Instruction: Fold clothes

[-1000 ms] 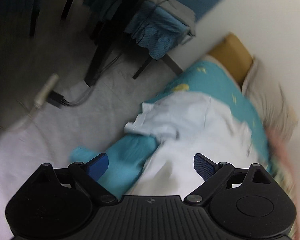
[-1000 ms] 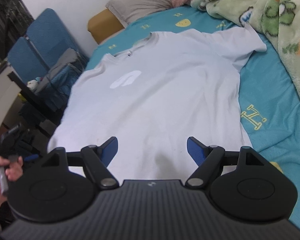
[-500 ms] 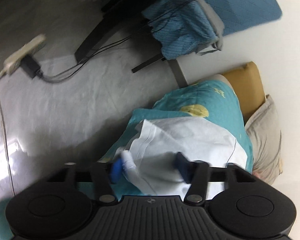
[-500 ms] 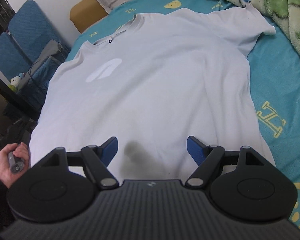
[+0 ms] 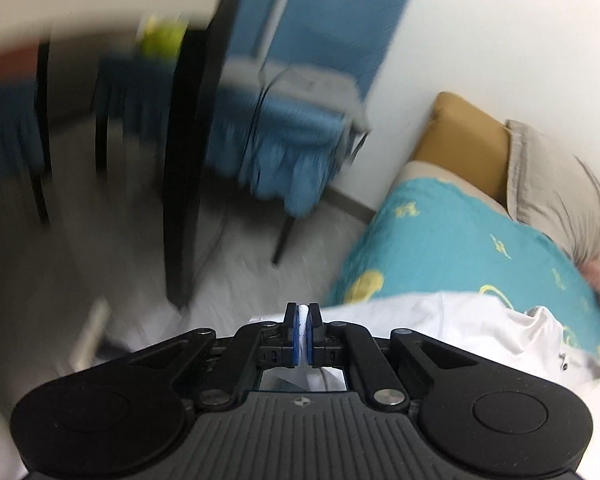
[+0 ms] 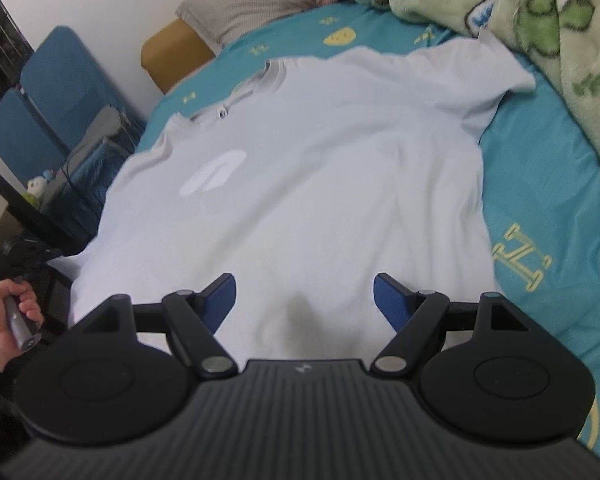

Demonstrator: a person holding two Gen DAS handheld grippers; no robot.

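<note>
Two blue-padded fingers of the left gripper (image 5: 302,334) are pressed together on a thin fold of the white T-shirt (image 6: 300,184), seemingly at its left edge by the side of the bed (image 6: 560,208); the right gripper (image 6: 304,300) hovers over the hem with its fingers spread wide, holding nothing. The shirt lies spread front-up on the teal sheet, collar toward the pillow (image 6: 252,4), one sleeve near the green blanket (image 6: 540,20). To fold well, I judge the pinched edge should be carried across low and taut, with the right fingers pinning or gripping the hem so the body does not drag. A white logo patch (image 6: 214,176) carries no legible letters; the sheet shows a yellow "H" (image 6: 522,256).
</note>
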